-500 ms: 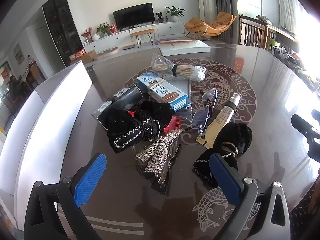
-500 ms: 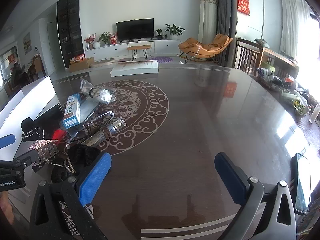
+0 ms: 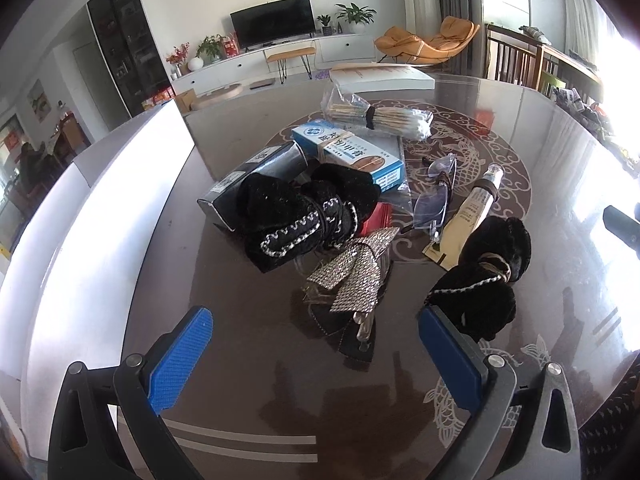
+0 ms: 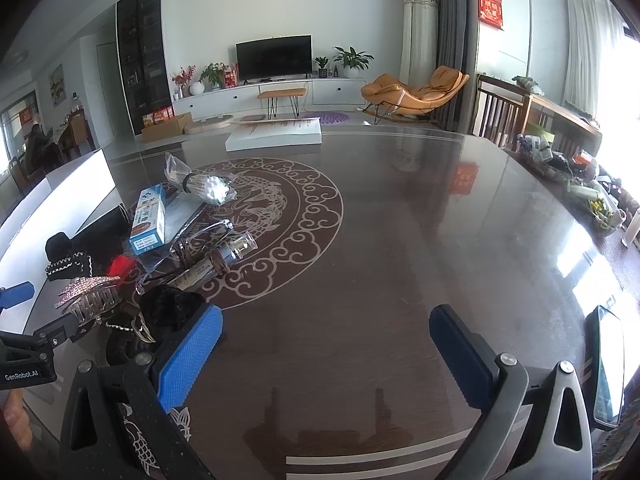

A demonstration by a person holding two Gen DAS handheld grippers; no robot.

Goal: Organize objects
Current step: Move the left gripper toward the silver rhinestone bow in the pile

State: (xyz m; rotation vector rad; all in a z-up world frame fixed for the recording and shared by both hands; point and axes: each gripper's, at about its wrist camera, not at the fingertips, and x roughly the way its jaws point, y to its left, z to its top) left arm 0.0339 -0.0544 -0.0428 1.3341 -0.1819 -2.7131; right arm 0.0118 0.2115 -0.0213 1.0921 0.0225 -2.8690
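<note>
Hovering right gripper [image 4: 324, 348] spread; table [image 4: 400, 240] bare beneath.

Daylight floods in from my right; the window [image 3: 624, 40] is blown out white. Glare streaks the glossy table [image 4: 400, 240], which mirrors the room. White box [image 3: 100, 200] overexposed. Soft shadows under my pads. Heavy fisheye bending, dark vignette at corners. Focus sharp overall.

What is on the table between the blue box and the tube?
A pair of glasses lies between the blue box and the tube, on a clear plastic sleeve. The left wrist view shows it best.
</note>
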